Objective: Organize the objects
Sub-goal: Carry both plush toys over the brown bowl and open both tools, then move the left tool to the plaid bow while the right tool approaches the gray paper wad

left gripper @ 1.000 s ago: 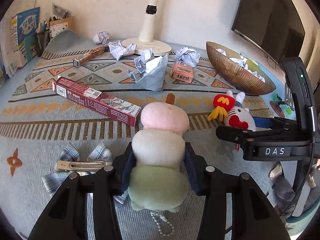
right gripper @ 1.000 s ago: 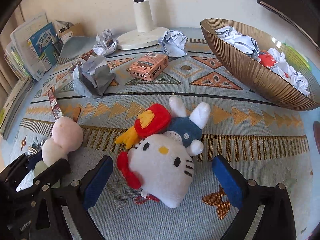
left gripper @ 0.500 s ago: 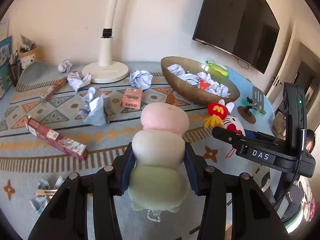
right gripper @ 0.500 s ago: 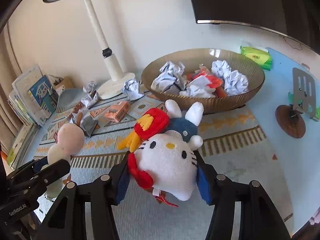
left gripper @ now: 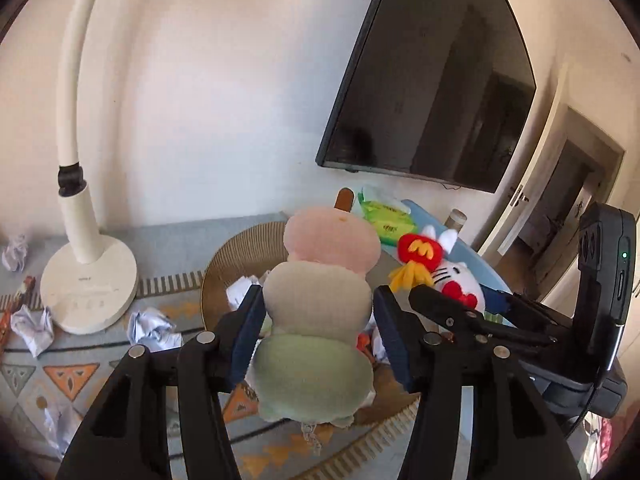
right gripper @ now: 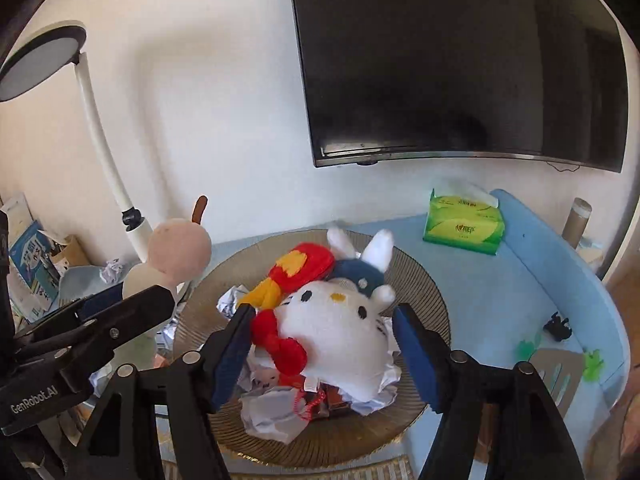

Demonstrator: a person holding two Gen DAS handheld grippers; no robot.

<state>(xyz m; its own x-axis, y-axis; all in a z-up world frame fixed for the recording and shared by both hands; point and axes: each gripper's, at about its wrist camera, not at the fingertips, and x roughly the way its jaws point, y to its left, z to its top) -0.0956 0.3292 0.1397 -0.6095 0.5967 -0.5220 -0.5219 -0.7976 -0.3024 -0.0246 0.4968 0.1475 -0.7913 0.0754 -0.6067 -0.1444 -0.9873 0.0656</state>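
A dango plush (left gripper: 320,300) with pink, cream and green balls hangs between the blue pads of my left gripper (left gripper: 318,292), above the woven bowl (left gripper: 224,264). The jaws are opening and the pads no longer squeeze it. My right gripper (right gripper: 323,308) is over the same bowl (right gripper: 432,300), its jaws also opening. The white cat plush (right gripper: 340,332) with red bow lies tilted between them on the crumpled paper (right gripper: 272,416), a gap showing at the right pad. In the left wrist view the right gripper (left gripper: 460,308) and cat plush (left gripper: 456,276) sit just right of the dango.
A white lamp (left gripper: 88,280) stands left of the bowl, with paper balls (left gripper: 150,326) on the patterned rug around it. A dark TV (right gripper: 460,60) hangs on the wall behind. A green tissue pack (right gripper: 464,228) and small items lie on the blue tabletop (right gripper: 540,280). Books (right gripper: 28,264) stand far left.
Both grippers rose from the rug and swung right over the bowl with their plushes. The right one closed on the cat plush on the way. Both jaws now stand wider.
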